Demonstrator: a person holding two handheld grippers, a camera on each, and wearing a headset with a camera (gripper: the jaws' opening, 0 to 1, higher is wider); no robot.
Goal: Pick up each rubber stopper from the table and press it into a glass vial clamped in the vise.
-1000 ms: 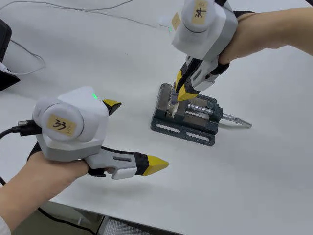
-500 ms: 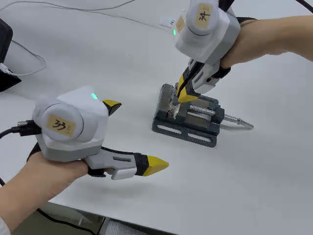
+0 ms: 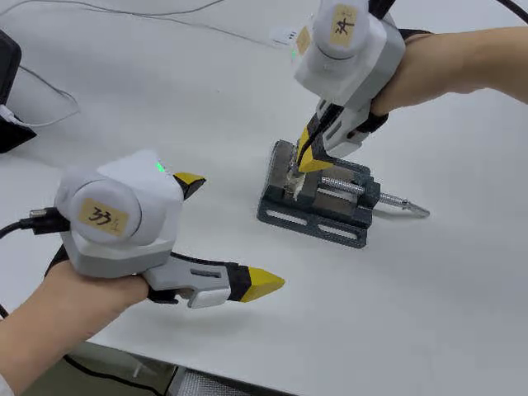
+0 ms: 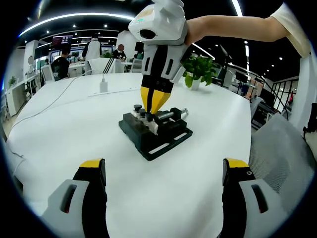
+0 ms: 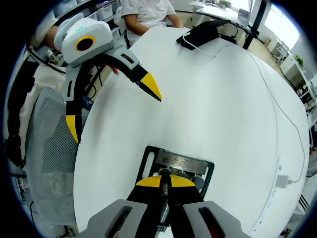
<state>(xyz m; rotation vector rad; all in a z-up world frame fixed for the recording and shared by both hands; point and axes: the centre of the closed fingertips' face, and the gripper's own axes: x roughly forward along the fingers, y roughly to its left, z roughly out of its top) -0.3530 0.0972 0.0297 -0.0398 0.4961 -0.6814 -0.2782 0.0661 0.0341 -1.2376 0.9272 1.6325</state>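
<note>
The white table [image 3: 429, 313] lies beneath both tongs. The dark vise [image 3: 318, 216] is placed directly under the right tongs [image 3: 309, 159] and well apart from the left tongs [image 3: 229, 230], which are spread wide and empty. The right tongs are drawn together, tips down on a clamped glass vial [image 3: 292, 181]; whether a stopper is pinched cannot be told. Two dark stoppers [image 4: 137, 107] are seen seated just beside those tips, so the task is judged partly done.

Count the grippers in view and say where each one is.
2. The left gripper is open, near the front edge of the table. The right gripper is shut, tips pointing down at the vise farther back.
</note>
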